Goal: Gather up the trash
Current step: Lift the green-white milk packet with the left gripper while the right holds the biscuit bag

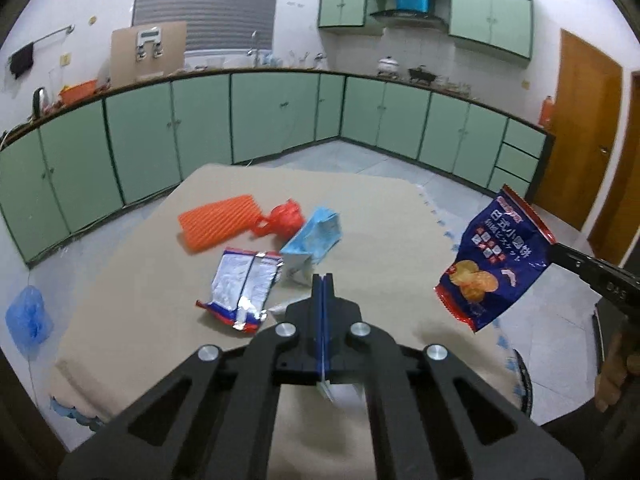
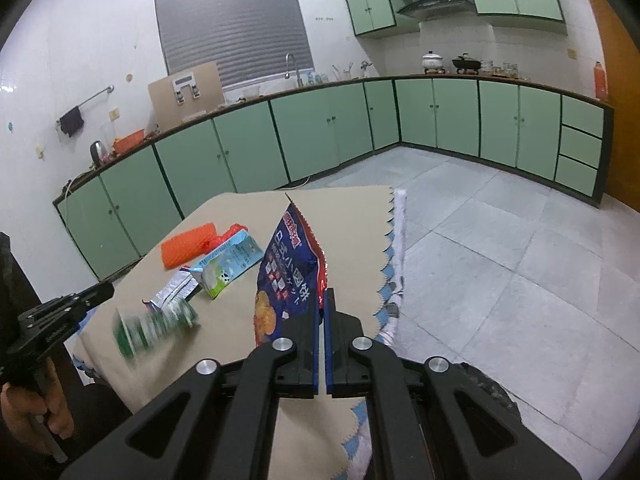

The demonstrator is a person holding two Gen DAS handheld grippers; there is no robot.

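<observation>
My left gripper (image 1: 323,278) is shut, and a white scrap of a wrapper pokes out beneath its jaws. In the right wrist view that gripper (image 2: 102,290) holds a blurred green and white wrapper (image 2: 156,328) above the table's near corner. My right gripper (image 2: 323,292) is shut on the edge of a dark blue chip bag (image 2: 286,276), which hangs in the air off the table's right side (image 1: 492,256). An orange foam net (image 1: 218,222), a red plastic bag (image 1: 284,218), a blue milk carton (image 1: 316,236) and a silver wrapper (image 1: 244,288) lie on the table.
The table (image 1: 380,208) carries a beige cloth with a blue scalloped edge. Green cabinets (image 1: 264,116) line the far walls across grey floor tiles. A blue bag (image 1: 28,320) hangs low at the left. A dark rounded thing (image 2: 492,392) sits below the table's right corner.
</observation>
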